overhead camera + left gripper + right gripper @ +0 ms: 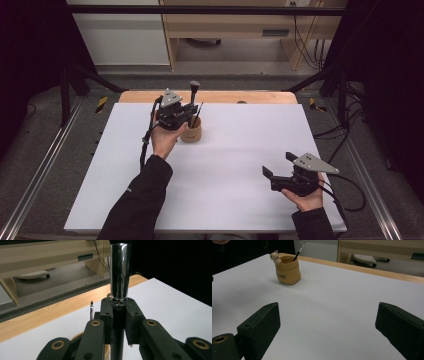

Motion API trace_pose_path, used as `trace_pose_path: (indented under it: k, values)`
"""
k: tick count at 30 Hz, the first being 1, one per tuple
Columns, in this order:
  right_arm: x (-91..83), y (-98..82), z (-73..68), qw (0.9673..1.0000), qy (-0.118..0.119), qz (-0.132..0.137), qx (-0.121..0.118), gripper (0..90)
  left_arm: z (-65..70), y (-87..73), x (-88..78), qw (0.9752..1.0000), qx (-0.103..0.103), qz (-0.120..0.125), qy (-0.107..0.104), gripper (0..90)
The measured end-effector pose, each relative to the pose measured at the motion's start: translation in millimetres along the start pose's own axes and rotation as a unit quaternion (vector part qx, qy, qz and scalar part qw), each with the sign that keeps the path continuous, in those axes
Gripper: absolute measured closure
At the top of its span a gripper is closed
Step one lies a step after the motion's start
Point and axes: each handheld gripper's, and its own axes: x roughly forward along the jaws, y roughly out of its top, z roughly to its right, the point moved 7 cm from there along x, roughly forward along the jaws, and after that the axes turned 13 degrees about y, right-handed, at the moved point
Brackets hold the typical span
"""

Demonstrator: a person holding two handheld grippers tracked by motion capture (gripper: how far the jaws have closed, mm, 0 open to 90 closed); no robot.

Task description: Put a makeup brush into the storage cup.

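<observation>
My left gripper (191, 111) (119, 312) is shut on the dark handle of a thick brush (194, 90), holding it upright. Its shiny chrome ferrule (120, 272) rises just above the pads. The brush's lower end hangs over a tan pouch-shaped cup (191, 133) (287, 271) at the back of the white mat; whether it reaches inside is hidden. A thin black brush (199, 112) (299, 250) (91, 310) leans in the cup. A small figure (274, 257) perches on the cup's rim. My right gripper (278, 164) (328, 322) stands open near the front right, nothing between its jaws.
The white mat (225, 200) covers most of the table, with a wooden strip (225, 96) along its far edge. Black frame posts (65, 95) flank the table. Beyond it stands wooden furniture (240, 25) on a grey floor.
</observation>
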Motion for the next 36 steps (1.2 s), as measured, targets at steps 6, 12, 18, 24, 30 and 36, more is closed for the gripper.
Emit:
trace_pose_path:
  k: [6, 12, 18, 24, 30, 36]
  values:
    - [-0.6, 0.6, 0.4, 1.0, -0.002, 0.002, -0.001, 6.1, -3.3, -2.2, 13.0, 0.9999, 0.005, -0.008, 0.012, 78.7]
    - [-1.5, 1.6, 0.9, 1.0, 0.0, 0.005, -0.001, 6.1, -8.0, -5.7, 24.2, 0.9996, 0.004, -0.016, 0.021, 78.7]
    - [-0.9, 1.0, 1.0, 1.0, -0.001, 0.003, -0.001, 6.0, -10.2, -9.5, 33.6, 0.9995, -0.006, -0.019, 0.024, 78.7]
    - [-2.0, 1.5, 1.8, 1.0, 0.0, 0.003, -0.001, 6.0, -10.8, -15.5, 43.3, 0.9993, -0.006, -0.026, 0.026, 78.7]
    - [-0.8, 0.9, 1.4, 1.0, 0.002, 0.001, -0.002, 6.1, -8.5, -21.6, 52.1, 0.9991, -0.002, -0.032, 0.027, 78.7]
    - [-1.2, 1.4, 1.2, 1.0, 0.001, 0.003, 0.0, 6.1, -8.1, -27.5, 57.6, 0.9989, 0.002, -0.036, 0.031, 78.8]
